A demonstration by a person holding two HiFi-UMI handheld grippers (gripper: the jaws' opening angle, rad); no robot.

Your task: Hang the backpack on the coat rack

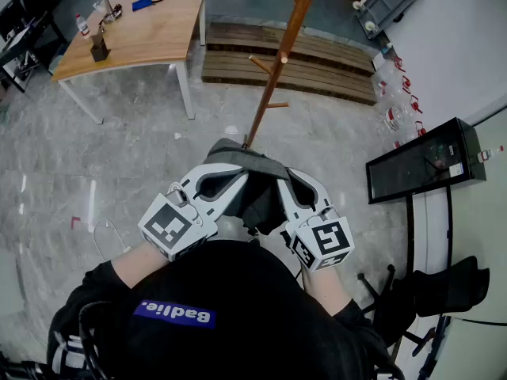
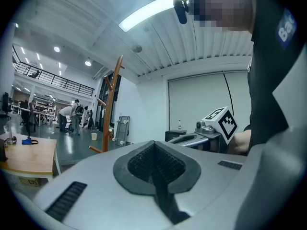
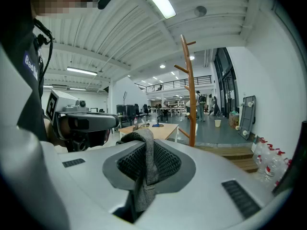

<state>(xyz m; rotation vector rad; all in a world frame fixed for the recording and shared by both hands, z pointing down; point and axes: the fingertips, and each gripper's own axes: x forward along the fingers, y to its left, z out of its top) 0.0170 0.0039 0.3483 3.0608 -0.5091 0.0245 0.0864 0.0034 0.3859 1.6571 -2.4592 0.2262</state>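
Observation:
In the head view the grey backpack (image 1: 247,167) hangs between my two grippers, just in front of my body. My left gripper (image 1: 214,161) is shut on it from the left; in the left gripper view the jaws (image 2: 154,169) pinch a dark strip of the bag (image 2: 165,200). My right gripper (image 1: 288,177) is shut on a grey strap (image 3: 146,164) that loops over the pads of that gripper (image 3: 144,162). The wooden coat rack (image 1: 279,63) stands just beyond the bag, its pole rising toward me. Its pegs also show in both gripper views, the coat rack (image 2: 110,110) ahead left and the coat rack (image 3: 190,96) ahead right.
A wooden table (image 1: 150,34) with small items stands at the far left. Low wooden pallets (image 1: 309,62) lie behind the rack. A black cabinet (image 1: 424,163) and water bottles (image 1: 394,93) line the right wall. A black chair (image 1: 432,291) is near my right side.

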